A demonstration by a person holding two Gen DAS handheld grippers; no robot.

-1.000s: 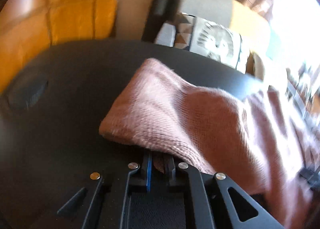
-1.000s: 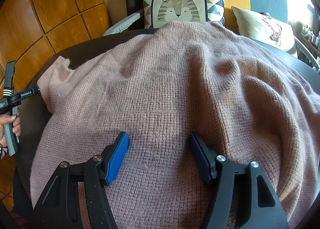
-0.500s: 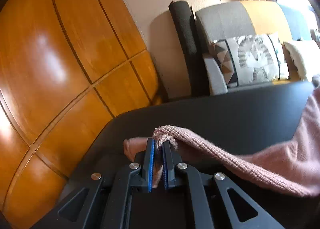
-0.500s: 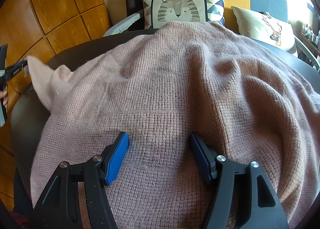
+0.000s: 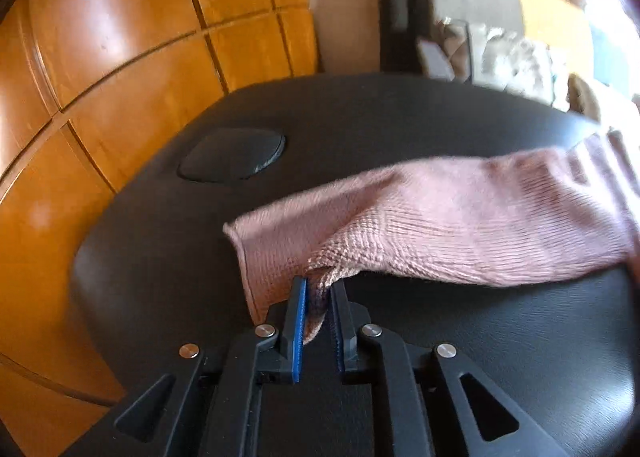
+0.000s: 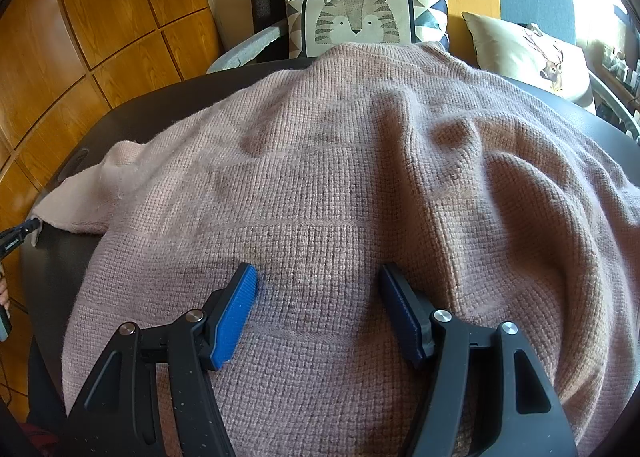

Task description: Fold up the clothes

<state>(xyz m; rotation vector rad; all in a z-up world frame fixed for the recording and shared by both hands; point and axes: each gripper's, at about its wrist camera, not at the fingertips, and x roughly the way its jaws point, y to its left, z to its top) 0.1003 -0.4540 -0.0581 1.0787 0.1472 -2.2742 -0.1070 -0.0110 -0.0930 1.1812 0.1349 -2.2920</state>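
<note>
Left wrist view first: the left gripper (image 5: pixel 318 313) has a bunch of the pink sweater's sleeve (image 5: pixel 460 225) between its blue pads, and its jaws have just been easing apart, so the pinch looks like it is loosening while cloth is still caught there. That sleeve is drawn out straight across the black table (image 5: pixel 520 357), off to the side of the body. Over to the right wrist view, and the pink sweater (image 6: pixel 360 177) lies spread wide over the tabletop, rumpled, with no fold in it that I can see. The right gripper (image 6: pixel 320 313) hovers low over the hem area, jaws spread wide, nothing pinched. So this reads as laying out, the folding proper all ahead. No basket, box or drawer in sight.
</note>
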